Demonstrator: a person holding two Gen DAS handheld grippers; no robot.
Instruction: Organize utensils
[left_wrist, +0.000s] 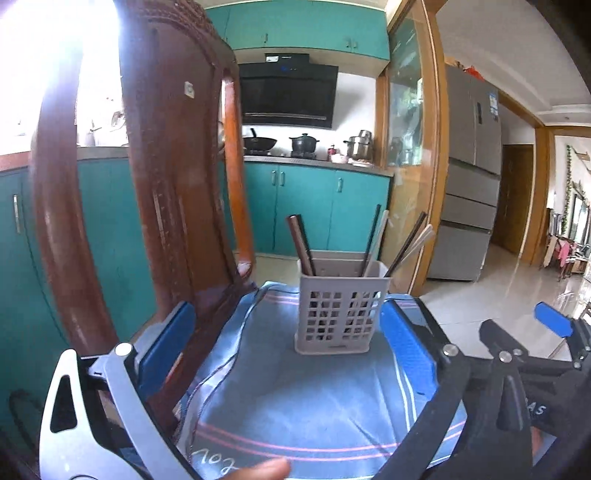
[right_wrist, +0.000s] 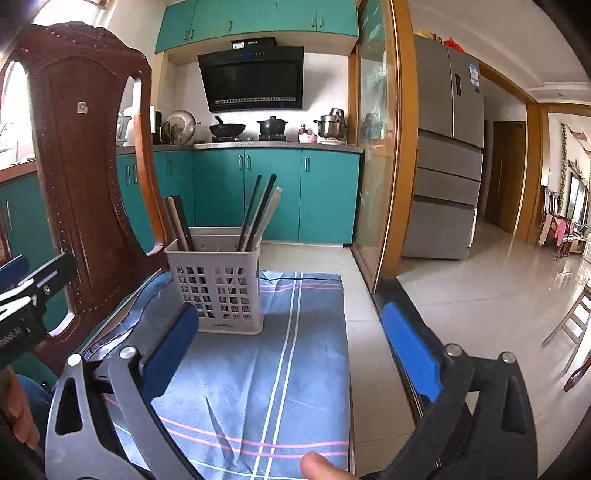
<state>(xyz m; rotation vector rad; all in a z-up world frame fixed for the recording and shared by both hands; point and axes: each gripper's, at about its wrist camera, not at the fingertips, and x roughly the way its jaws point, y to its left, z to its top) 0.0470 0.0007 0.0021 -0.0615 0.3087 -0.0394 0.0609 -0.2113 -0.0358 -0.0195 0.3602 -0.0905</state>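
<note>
On blue cloth (right_wrist: 258, 369): utensil basket (right_wrist: 218, 288), teal kitchen.

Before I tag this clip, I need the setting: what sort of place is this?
A home kitchen, it seems: a range hood hangs over a wok and pots on a counter with teal cabinets, and a large fridge stands right.

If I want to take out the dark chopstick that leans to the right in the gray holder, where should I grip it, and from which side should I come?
Grip the dark chopstick on its bare upper end, well above the rim of the gray holder. Probably come from above and the right with the right tool, whose jaws stand open. The stick slants up and to the right, away from the others, so that end seems the easiest to reach.
</note>
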